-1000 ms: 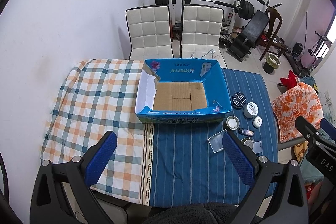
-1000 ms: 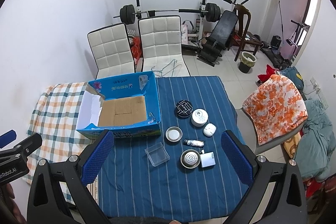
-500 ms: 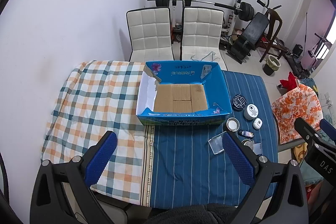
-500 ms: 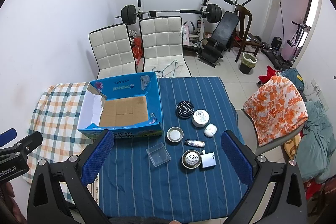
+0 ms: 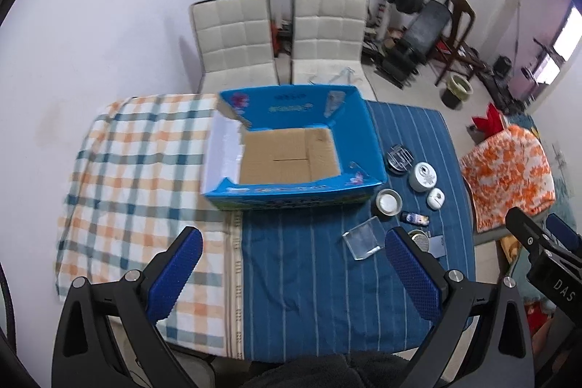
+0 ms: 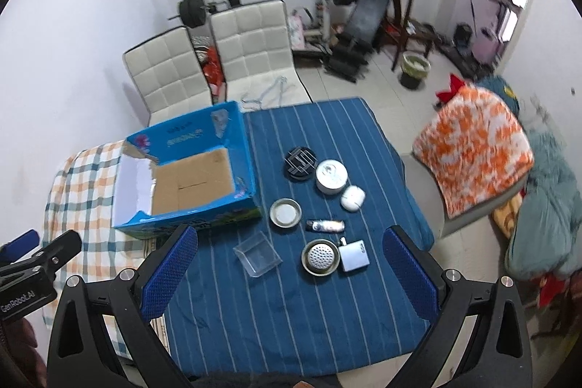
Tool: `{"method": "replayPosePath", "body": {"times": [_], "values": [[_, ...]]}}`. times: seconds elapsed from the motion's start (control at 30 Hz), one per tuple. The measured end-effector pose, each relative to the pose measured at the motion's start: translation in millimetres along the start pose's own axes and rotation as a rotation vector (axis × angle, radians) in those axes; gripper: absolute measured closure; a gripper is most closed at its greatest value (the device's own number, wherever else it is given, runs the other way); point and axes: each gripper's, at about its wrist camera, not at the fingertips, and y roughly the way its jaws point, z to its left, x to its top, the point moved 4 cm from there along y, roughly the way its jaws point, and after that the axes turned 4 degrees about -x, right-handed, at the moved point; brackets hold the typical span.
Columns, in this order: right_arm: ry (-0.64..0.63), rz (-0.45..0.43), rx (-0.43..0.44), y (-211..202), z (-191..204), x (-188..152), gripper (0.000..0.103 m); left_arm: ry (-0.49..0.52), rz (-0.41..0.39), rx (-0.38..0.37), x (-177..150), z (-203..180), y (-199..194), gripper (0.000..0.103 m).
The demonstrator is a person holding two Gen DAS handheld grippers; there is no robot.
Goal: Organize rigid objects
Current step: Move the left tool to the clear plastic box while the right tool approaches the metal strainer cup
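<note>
An open blue cardboard box [image 5: 360,126] [image 6: 240,140] with a bare brown floor stands mid-table. To its right lie several small items: a black round tin [image 6: 300,163], a white round tin [image 6: 330,175], a white case [image 6: 353,198], a metal lid [image 6: 285,212], a small tube [image 6: 325,225], a clear plastic box [image 6: 257,253] [image 5: 363,238], a metal strainer [image 6: 320,256] and a silver lighter [image 6: 353,254]. My left gripper [image 5: 291,273] hovers open above the table's near edge. My right gripper [image 6: 289,273] is open above the items, holding nothing.
The table wears a plaid cloth [image 5: 142,162] on the left and a blue striped cloth [image 6: 302,311] on the right. Two white chairs [image 5: 280,35] stand behind it. Gym gear [image 6: 349,10] fills the back of the room. An orange-patterned chair [image 6: 473,148] sits at right.
Both views have closed in slightly on the table. The right wrist view has tilted and shifted rightward; the small items now sit more central. Nothing on the table has moved.
</note>
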Motion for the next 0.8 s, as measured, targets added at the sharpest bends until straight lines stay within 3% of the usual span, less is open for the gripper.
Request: {"method": "replayPosePath", "body": {"times": [0.27, 0.43, 0.5, 0.63, 0.8], "values": [[0.076, 0.141, -0.033, 110.7, -49.2, 13.5, 0.000, 0.133, 0.088, -0.056, 25.9, -60.7, 82.7, 0.000], [0.109, 0.347, 0.032, 209.5, -60.5, -10.6, 0.000, 0.205, 0.169, -0.013, 24.0, -83.9, 152.4, 0.000], [0.110, 0.422, 0.053, 241.3, -58.3, -26.3, 0.000, 0.186, 0.257, -0.024, 10.5, -86.5, 185.5, 0.000], [0.149, 0.508, 0.098, 281.2, -56.7, -56.4, 0.005, 0.148, 0.359, -0.028, -15.1, -90.2, 229.7, 0.000], [0.212, 0.506, 0.098, 291.0, -69.0, -64.5, 0.005, 0.017, 0.452, -0.064, -31.4, -86.3, 269.1, 0.000]]}}
